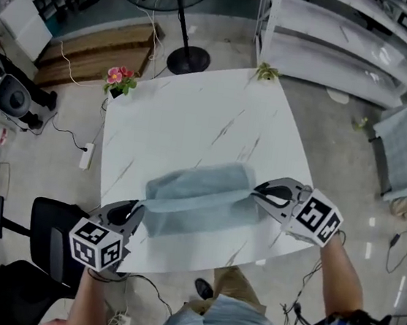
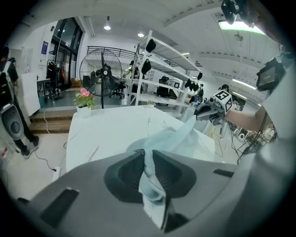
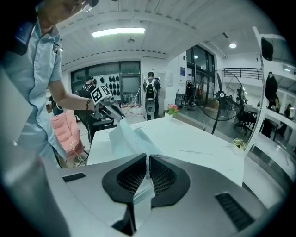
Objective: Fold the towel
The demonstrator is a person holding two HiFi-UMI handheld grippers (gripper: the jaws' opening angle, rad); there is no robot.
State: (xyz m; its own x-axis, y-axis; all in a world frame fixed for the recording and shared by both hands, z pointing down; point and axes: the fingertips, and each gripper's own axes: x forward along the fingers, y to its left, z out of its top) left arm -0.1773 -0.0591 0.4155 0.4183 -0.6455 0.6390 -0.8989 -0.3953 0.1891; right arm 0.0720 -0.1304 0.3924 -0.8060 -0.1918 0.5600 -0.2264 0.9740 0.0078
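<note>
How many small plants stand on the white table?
2. A pink-flowered potted plant sits at the table's left corner in the head view; a small green plant sits at its far corner. None seems hidden.

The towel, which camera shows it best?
The head view: the whole towel shows, stretched between the left gripper and right gripper. The left gripper view and right gripper view each show only a pinched corner and a foreshortened strip.
</note>
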